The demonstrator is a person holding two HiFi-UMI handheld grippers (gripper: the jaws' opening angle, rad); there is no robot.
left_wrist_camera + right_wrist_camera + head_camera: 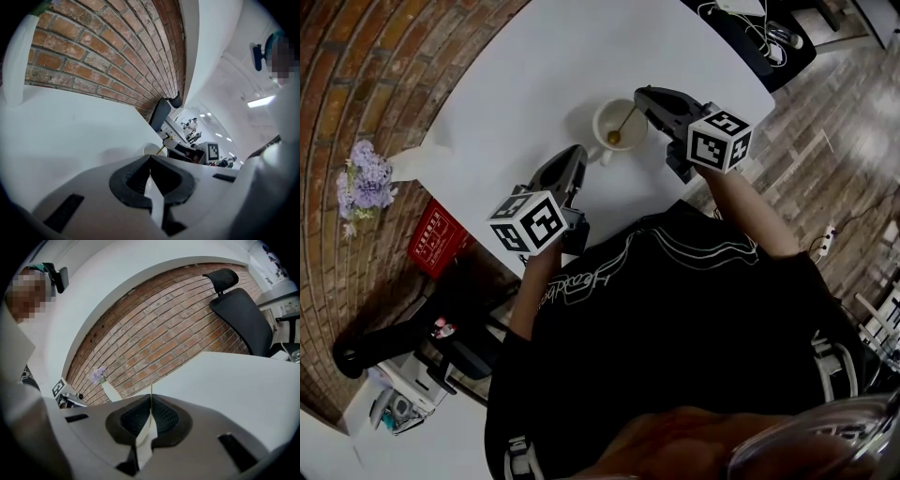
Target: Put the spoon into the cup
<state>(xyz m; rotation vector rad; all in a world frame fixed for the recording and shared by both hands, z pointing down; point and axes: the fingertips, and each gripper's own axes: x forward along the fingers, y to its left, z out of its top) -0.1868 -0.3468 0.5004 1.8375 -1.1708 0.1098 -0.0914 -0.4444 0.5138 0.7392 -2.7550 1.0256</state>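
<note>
Here, right tool (pixel 639 97) pinches spoon (pixel 624 122).

Bare room was left on the white table (pixel 534 75) beyond the cup (pixel 597 122). The cup's sides were hemmed by the left gripper (pixel 575 155) and right gripper (pixel 642 97), its mouth crossed by the spoon (pixel 625 120).

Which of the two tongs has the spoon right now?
The right tongs: shut on the thin handle of the spoon, whose bowl sits in the cup. The left tongs are shut on nothing, beside the cup.
</note>
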